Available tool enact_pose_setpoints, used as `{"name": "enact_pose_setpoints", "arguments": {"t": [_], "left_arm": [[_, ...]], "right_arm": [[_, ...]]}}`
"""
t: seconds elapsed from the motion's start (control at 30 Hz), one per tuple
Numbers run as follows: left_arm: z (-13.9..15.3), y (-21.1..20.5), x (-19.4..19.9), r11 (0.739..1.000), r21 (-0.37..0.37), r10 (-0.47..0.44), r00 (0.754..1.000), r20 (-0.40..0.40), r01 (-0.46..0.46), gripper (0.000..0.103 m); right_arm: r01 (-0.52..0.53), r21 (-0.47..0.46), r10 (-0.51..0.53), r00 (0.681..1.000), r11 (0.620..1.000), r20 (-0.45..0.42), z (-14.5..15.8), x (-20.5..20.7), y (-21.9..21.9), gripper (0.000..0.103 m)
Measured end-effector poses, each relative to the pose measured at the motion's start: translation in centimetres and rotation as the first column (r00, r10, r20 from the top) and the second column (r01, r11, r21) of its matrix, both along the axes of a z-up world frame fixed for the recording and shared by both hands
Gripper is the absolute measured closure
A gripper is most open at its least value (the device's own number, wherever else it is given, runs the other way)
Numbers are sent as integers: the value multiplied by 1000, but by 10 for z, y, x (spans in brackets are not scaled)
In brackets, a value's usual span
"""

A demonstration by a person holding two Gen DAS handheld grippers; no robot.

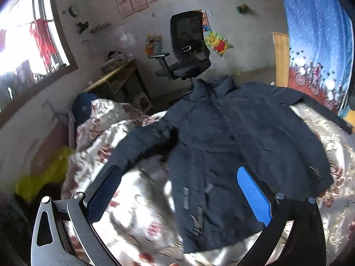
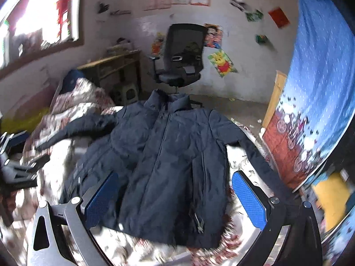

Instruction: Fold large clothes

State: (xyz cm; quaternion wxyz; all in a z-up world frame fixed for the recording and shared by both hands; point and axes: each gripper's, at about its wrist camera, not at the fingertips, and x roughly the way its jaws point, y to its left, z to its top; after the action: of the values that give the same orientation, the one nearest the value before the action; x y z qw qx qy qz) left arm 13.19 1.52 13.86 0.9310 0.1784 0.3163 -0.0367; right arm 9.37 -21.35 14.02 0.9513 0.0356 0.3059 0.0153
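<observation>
A large dark navy padded jacket (image 1: 224, 146) lies front up on a bed, collar toward the far side, zip closed, both sleeves spread out sideways. In the right wrist view the same jacket (image 2: 168, 161) fills the middle. My left gripper (image 1: 179, 190) hovers open above the jacket's lower left hem, blue pads wide apart, nothing between them. My right gripper (image 2: 175, 197) is open too, held over the lower right part of the jacket. The left gripper (image 2: 13, 164) shows blurred at the left edge of the right wrist view.
The bed is covered by a shiny white quilt with red flowers (image 1: 124, 201). Beyond it stand a black office chair (image 1: 188, 51) and a wooden desk (image 1: 117, 77). A blue patterned curtain (image 1: 319, 42) hangs on the right, a window (image 1: 28, 37) on the left.
</observation>
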Motion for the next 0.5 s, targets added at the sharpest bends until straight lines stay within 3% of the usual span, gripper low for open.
{"name": "enact_pose_setpoints", "arguments": {"t": [0.23, 0.4, 0.5], "left_arm": [[-11, -13, 82, 997, -72, 34, 999, 6, -34, 1], [-25, -38, 152, 995, -103, -9, 1000, 13, 11, 1], [-29, -51, 179, 992, -123, -29, 999, 20, 31, 1]], "right_arm": [[60, 105, -51, 995, 993, -85, -15, 118, -15, 0], [54, 19, -54, 999, 998, -4, -22, 158, -37, 0], [98, -6, -98, 995, 995, -21, -25, 168, -63, 0]]}}
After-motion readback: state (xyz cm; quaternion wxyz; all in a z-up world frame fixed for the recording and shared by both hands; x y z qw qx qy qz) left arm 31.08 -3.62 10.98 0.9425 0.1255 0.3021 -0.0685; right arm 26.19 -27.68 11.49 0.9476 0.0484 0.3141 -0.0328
